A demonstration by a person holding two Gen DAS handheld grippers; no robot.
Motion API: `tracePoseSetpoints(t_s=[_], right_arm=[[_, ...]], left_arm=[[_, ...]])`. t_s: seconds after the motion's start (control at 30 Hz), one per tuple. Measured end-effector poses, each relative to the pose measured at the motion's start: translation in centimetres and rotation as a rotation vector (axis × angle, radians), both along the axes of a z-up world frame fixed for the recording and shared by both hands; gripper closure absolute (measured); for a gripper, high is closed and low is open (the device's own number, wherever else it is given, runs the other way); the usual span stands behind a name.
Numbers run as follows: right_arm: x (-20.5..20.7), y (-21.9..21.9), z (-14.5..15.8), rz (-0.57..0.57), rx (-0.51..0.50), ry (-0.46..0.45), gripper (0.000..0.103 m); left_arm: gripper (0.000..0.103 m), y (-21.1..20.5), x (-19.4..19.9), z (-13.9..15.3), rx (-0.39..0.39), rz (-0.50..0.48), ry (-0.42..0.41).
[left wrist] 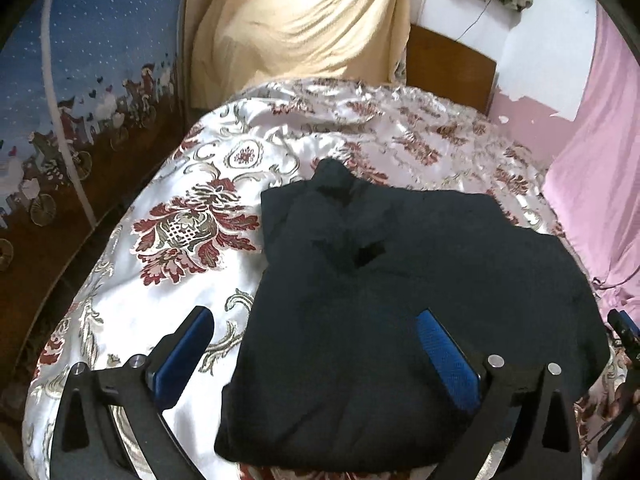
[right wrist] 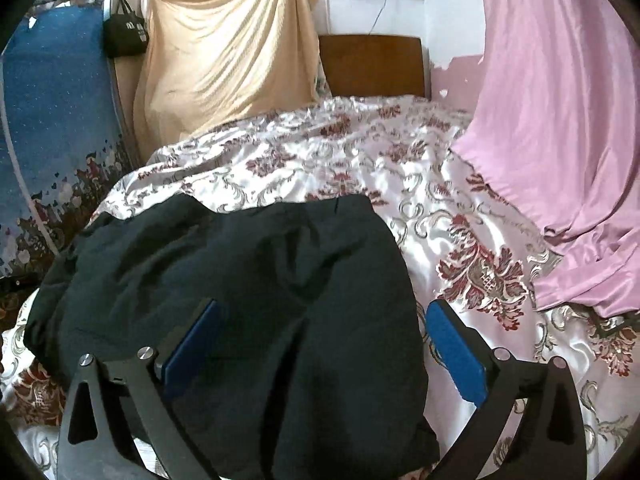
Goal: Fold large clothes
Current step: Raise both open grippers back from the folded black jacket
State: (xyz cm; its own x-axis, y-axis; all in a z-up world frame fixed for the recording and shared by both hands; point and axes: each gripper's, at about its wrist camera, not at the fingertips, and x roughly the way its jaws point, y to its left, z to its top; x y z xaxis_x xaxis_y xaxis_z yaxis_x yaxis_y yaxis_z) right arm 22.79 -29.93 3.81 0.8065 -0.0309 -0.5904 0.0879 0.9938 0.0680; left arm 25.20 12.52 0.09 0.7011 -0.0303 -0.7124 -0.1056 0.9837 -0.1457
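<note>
Left claw (left wrist: 316, 336) agape | dark folded garment (left wrist: 400, 300), soft, lumpy | satin floral bedspread (left wrist: 168, 184)

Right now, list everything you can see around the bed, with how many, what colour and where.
garment: one, dark navy, folded, on the bedspread, near edge
bedspread: one, white satin with red flowers, covers the bed
headboard: one, brown wood, far end of bed
yellow cloth: one, pale yellow, hanging, far left
pink cloth: one, pink, hanging right, hem on bedspread
blue panel: one, blue with figures, left side
bag: one, black, hanging beside yellow cloth
left gripper: one, black with blue pads, open, astride garment's left edge
right gripper: one, black with blue pads, open, astride garment's right edge
</note>
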Motion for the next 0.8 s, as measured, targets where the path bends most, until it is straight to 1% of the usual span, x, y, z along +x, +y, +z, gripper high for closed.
tracePoseSetpoints(t_s=[0.17, 0.37, 0.67, 0.8], right_arm=[[-1.8, 0.4, 0.9, -0.013, 0.023, -0.032, 0.002], [-3.8, 1.1, 1.4, -0.007, 0.025, -0.058, 0.002], [-7.6, 4.1, 2.7, 0.032, -0.023, -0.117, 0.002], [-9.2, 5.6, 2.9, 0.051, -0.034, -0.135, 0.002]], left_arm=[[0.0, -1.0, -2.3, 1.0, 0.033, -0.009, -0.045], [0.0, -2.3, -4.5, 1.7, 0.068, -0.029, -0.084], [0.0, -3.8, -8.0, 2.5, 0.085, -0.042, -0.149], [0.0, -4.5, -10.0, 2.8, 0.105, -0.041, -0.193]])
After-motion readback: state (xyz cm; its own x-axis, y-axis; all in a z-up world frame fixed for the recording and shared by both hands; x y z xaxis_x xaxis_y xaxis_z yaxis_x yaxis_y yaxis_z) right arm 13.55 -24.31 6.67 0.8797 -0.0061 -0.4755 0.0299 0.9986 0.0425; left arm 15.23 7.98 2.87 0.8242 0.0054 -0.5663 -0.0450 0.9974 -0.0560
